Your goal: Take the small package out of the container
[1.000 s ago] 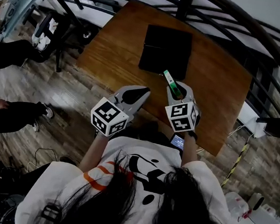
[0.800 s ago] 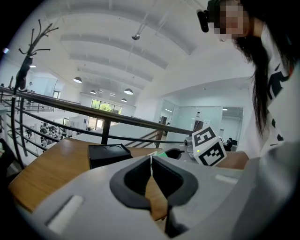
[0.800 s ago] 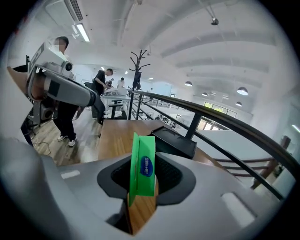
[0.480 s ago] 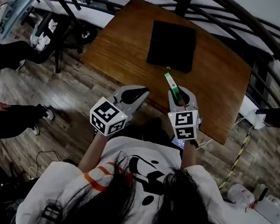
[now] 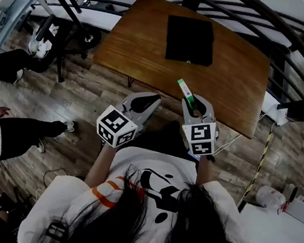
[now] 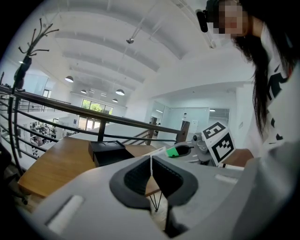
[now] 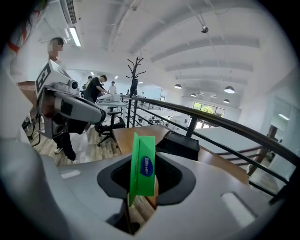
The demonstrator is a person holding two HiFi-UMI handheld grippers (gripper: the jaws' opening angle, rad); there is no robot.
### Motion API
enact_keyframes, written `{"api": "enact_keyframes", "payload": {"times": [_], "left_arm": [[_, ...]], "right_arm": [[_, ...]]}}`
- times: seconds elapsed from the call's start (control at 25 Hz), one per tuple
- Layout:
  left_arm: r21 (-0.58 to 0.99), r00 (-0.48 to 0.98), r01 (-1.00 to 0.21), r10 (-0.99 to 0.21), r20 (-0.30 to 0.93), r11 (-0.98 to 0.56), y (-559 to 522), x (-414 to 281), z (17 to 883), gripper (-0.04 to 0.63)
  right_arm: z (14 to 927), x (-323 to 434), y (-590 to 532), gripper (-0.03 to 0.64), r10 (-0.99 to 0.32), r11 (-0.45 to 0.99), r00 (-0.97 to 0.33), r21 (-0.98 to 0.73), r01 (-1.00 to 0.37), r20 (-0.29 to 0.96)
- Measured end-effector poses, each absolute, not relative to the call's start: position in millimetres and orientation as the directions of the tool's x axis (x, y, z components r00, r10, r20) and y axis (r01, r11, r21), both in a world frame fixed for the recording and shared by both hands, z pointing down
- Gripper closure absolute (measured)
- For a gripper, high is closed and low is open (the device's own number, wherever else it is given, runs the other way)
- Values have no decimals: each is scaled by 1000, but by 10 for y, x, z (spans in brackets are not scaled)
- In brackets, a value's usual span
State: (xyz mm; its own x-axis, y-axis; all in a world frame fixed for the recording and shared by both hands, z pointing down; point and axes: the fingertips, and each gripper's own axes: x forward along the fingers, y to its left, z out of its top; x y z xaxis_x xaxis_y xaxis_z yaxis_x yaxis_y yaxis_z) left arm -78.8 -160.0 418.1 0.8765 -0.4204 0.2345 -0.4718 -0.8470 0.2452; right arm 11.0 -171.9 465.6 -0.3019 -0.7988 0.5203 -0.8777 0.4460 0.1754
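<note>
Small package (image 5: 183, 88): pinched in right claw (image 5: 195, 102), drawn farther from container (image 5: 190, 40); left claw (image 5: 143, 99) closed, empty; removal apparently complete.

Wooden table (image 5: 134, 44), curved black railing (image 7: 225, 123) — plank floor (image 5: 80, 120), office chair (image 7: 111, 123)

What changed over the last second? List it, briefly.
The right gripper drew the green small package back from the black container toward the person, so a strip of bare table now lies between them. Unchanged: its jaws stay shut on the package, the left gripper stays shut and empty beside it, and the container stays on the table.
</note>
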Motion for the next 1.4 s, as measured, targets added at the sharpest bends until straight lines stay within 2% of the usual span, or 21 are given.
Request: {"api": "enact_keyframes", "payload": {"times": [0.6, 1.16, 1.4], "left_arm": [[269, 914, -389, -332, 233, -881, -1089, -849, 4254, 595], [249, 879, -466, -414, 235, -849, -466, -738, 4129, 595], [237, 877, -470, -420, 233, -850, 292, -499, 4176, 595]], "right_arm": [[4679, -53, -1017, 499, -809, 379, -247, 153, -913, 533], [4579, 136, -427, 499, -792, 443, -308, 149, -884, 528], [4621, 396, 303, 499, -793, 450, -315, 153, -880, 522]]}}
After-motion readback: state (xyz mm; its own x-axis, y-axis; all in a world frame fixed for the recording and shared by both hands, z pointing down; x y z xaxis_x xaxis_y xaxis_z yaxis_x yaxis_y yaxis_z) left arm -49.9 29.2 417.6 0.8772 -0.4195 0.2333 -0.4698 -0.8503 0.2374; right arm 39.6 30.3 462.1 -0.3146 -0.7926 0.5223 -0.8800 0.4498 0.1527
